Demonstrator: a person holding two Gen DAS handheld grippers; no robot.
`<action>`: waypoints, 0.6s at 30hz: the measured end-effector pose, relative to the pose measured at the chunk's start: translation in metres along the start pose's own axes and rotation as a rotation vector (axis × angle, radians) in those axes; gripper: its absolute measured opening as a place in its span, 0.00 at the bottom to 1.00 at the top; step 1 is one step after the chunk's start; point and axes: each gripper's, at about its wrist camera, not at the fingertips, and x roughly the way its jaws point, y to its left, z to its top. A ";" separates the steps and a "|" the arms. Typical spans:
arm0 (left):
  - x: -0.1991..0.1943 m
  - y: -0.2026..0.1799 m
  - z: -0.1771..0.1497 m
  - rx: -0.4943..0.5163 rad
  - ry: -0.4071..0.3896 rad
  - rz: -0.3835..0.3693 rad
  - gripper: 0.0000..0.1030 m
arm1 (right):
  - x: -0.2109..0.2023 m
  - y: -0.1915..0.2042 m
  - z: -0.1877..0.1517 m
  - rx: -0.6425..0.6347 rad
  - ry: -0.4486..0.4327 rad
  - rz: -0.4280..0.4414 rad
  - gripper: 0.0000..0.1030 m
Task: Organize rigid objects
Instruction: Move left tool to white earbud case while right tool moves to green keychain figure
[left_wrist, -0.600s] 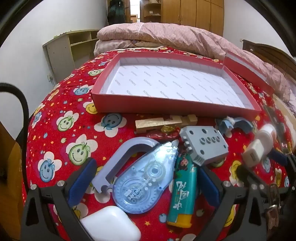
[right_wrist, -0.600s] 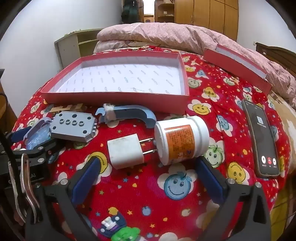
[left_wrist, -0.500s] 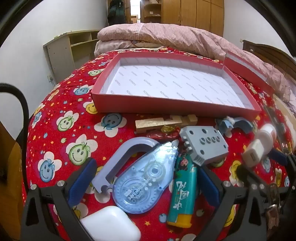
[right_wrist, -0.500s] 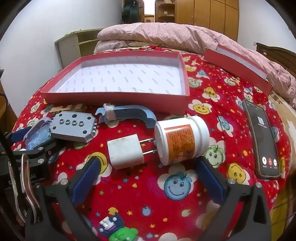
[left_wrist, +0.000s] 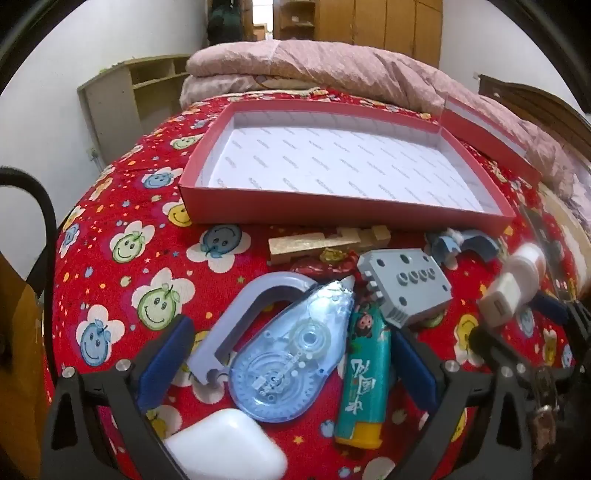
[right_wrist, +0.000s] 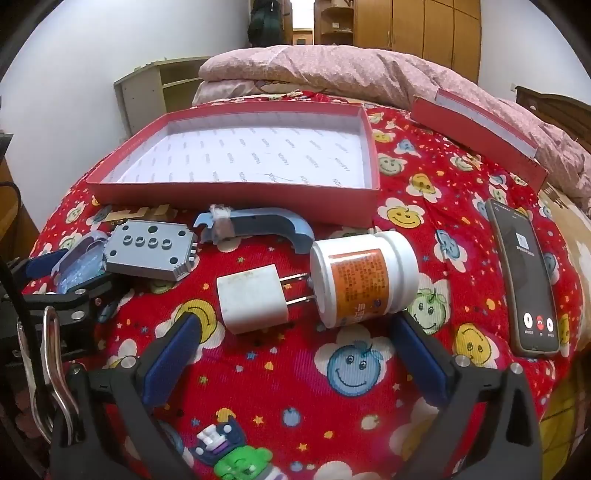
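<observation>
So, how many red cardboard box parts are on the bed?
2: the shallow red tray with white lining behind the small objects, and the red lid further right, near the pink blanket.

Looking like a home bedroom: bed (right_wrist: 369, 369) wearing a red smiley-flower sheet, pink quilt (right_wrist: 332, 70) lying folded at the far end (pillow perhaps under it), wooden wardrobes (right_wrist: 417, 26) standing behind, small open shelf unit (left_wrist: 125, 96) sitting against the white wall.
</observation>
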 end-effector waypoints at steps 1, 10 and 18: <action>-0.002 0.002 0.003 0.003 0.003 -0.003 0.98 | 0.000 -0.001 0.000 0.002 0.001 0.003 1.00; -0.031 0.008 0.007 0.027 -0.039 -0.010 0.98 | -0.016 -0.012 0.008 0.054 -0.020 0.045 0.95; -0.056 0.016 -0.012 0.026 -0.052 -0.020 0.98 | -0.039 -0.014 0.001 0.038 0.011 0.096 0.95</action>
